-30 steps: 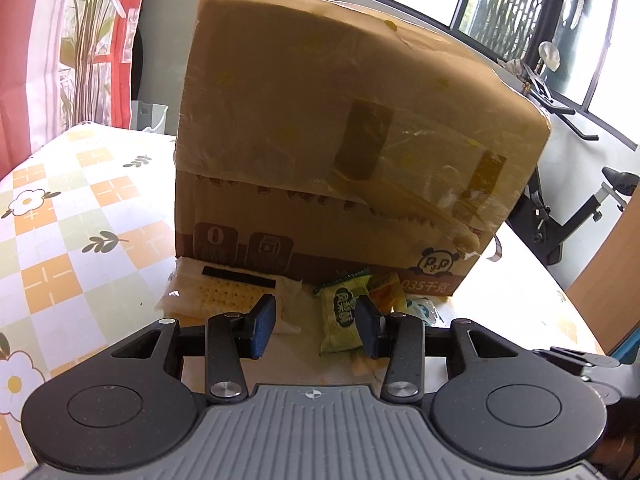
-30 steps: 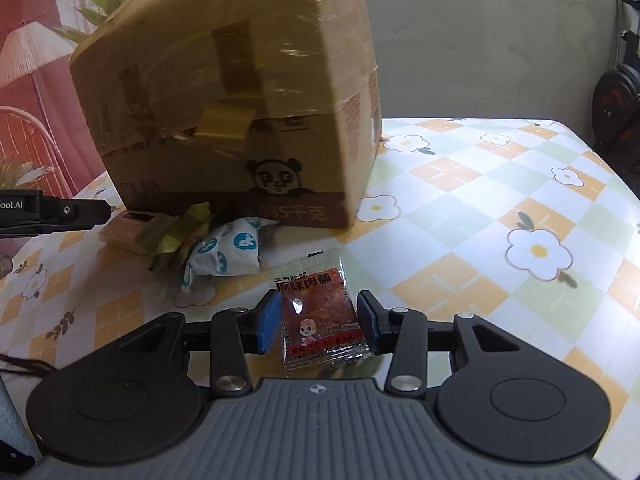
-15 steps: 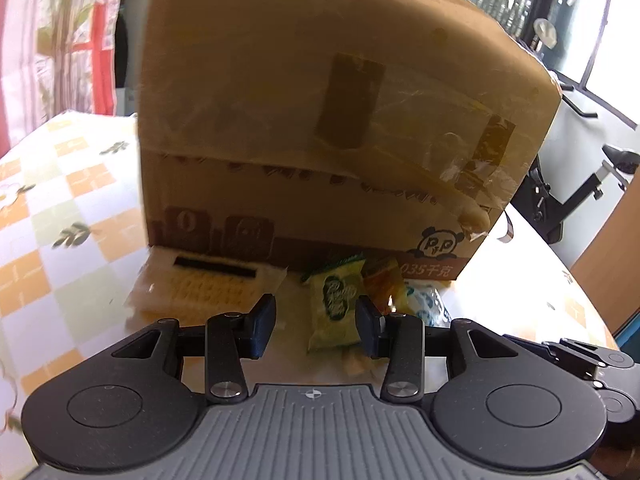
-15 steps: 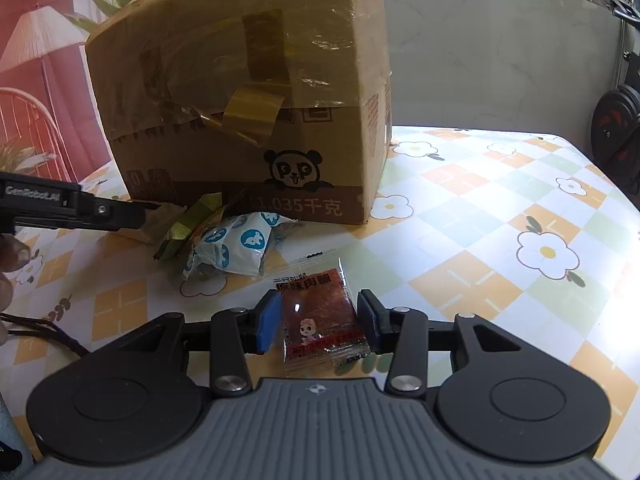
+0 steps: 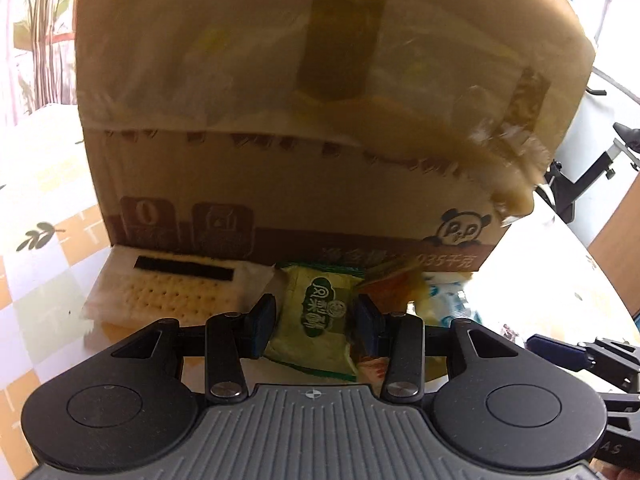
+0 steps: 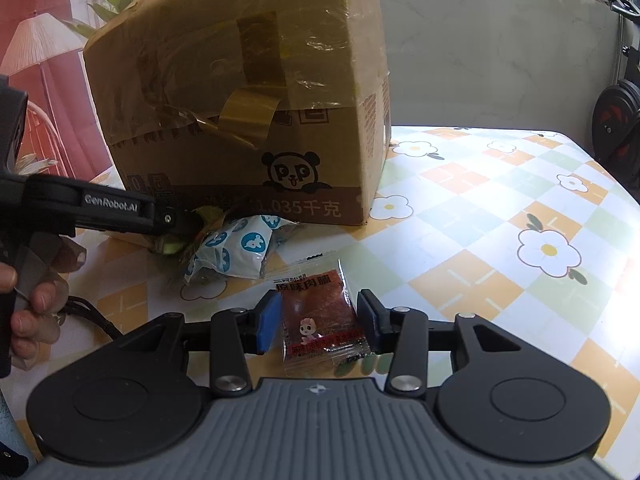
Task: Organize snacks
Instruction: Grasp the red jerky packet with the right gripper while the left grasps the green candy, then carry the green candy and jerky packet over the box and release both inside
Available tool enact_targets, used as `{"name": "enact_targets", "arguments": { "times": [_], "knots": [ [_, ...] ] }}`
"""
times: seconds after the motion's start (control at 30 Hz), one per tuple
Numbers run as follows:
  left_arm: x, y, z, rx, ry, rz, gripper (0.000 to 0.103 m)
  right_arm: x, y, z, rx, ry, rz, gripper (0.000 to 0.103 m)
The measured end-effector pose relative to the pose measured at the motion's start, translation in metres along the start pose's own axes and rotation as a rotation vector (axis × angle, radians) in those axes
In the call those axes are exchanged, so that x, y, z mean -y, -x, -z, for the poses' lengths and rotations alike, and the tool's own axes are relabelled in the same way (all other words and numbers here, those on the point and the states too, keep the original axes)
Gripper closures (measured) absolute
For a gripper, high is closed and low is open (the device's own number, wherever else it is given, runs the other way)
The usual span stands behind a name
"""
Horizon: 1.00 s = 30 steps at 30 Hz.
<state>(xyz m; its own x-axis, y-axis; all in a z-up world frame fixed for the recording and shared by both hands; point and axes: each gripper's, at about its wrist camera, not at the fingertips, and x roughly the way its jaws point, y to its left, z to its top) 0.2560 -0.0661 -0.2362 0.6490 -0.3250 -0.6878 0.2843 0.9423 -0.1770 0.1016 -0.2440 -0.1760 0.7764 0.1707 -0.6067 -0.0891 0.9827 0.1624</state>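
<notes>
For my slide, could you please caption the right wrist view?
Open right tool straddling a red jerky packet before a taped cardboard box.

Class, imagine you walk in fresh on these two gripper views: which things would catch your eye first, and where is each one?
The tall brown cardboard box with peeling tape and a panda logo dominates, standing on the flowered checked tablecloth. In front of it, the right gripper brackets a clear packet of red dried meat, with its jaws open. At the box's foot, the left gripper straddles a green snack packet, beside a pale cracker pack.

Daylit, motion-blurred, blown highlights, fisheye warp
</notes>
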Motion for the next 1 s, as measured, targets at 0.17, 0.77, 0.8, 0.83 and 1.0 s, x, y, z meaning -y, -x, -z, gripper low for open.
{"name": "enact_targets", "arguments": {
  "times": [0.17, 0.77, 0.8, 0.83, 1.0],
  "knots": [
    [0.000, 0.002, 0.004, -0.009, -0.029, 0.001, 0.064, 0.000, 0.000, 0.000, 0.000, -0.001, 0.000, 0.058],
    [-0.006, 0.046, 0.025, 0.051, -0.022, 0.022, 0.065, -0.004, 0.001, 0.001, 0.007, 0.003, 0.021, 0.058],
    [-0.007, 0.049, 0.025, 0.051, -0.021, 0.025, 0.065, -0.004, 0.002, 0.001, 0.010, 0.001, 0.026, 0.058],
    [-0.008, 0.053, 0.025, 0.055, -0.021, 0.029, 0.065, -0.003, 0.004, 0.002, 0.018, -0.002, 0.031, 0.058],
    [-0.012, 0.079, 0.017, 0.119, -0.047, 0.036, 0.065, -0.012, 0.029, -0.004, 0.081, 0.035, 0.063, 0.058]
  ]
}}
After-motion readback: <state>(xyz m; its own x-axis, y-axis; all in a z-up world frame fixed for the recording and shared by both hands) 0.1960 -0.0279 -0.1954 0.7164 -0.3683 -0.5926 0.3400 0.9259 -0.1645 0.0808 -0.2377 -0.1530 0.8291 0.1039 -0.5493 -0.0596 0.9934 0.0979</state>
